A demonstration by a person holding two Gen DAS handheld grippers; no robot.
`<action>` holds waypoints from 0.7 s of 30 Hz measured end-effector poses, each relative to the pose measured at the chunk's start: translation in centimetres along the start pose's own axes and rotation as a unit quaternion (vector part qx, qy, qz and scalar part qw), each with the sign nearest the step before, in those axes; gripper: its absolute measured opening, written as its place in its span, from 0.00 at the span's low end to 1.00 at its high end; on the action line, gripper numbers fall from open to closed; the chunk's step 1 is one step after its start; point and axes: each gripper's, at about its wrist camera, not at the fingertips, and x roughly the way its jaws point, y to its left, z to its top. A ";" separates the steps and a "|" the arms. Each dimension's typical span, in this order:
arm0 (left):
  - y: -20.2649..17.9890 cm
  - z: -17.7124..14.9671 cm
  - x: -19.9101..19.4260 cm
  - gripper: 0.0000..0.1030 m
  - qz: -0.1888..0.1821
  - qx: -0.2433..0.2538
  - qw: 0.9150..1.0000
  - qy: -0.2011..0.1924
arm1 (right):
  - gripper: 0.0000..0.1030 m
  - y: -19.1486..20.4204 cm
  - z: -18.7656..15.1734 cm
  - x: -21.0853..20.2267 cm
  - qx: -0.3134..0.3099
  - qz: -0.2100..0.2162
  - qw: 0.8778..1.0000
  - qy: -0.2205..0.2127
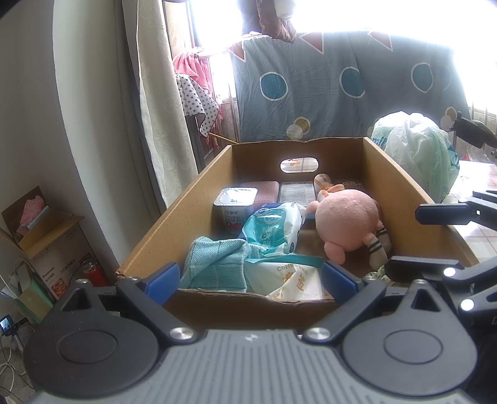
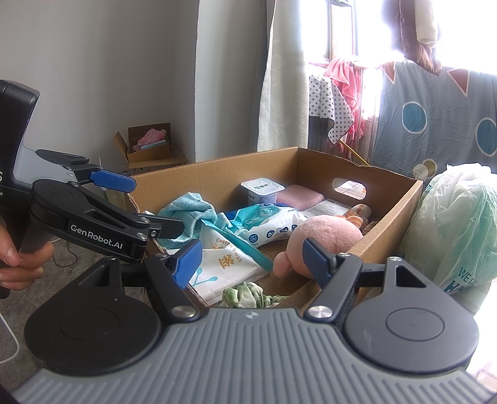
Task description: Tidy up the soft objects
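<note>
Only the right wrist view shows a person's hand (image 2: 18,264) at far left gripping the left hand-held gripper (image 2: 149,208). It also shows a crumpled green cloth (image 2: 248,293) in the brown cardboard box (image 2: 385,230). Both hand-held grippers stand open and empty. The right hand-held gripper (image 2: 251,259) hovers before the box, where a teal knitted cloth (image 1: 214,264) and a round pink plush toy (image 1: 344,223) lie.

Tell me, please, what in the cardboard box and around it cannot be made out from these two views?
- Plush, both views: face turned away, so its character is unclear.
- Sock, right wrist: partly behind the gripper body; left wrist shows only a scrap.
- Paper on the box floor, left wrist: print too small.
- Window, both views: overexposed, nothing outside shows.
</note>
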 end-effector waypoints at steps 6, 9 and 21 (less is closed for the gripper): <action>0.0 0.0 0.0 0.95 0.000 0.000 1.000 -0.001 | 0.70 0.0 0.0 0.0 0.000 0.000 1.000 0.000; 0.0 0.0 0.0 0.95 -0.001 0.001 1.000 0.000 | 0.74 0.0 0.0 0.0 0.000 -0.002 1.000 -0.001; 0.0 0.2 -0.1 0.96 0.000 0.000 1.000 -0.001 | 0.76 -0.1 0.0 -0.2 0.000 0.000 1.000 -0.003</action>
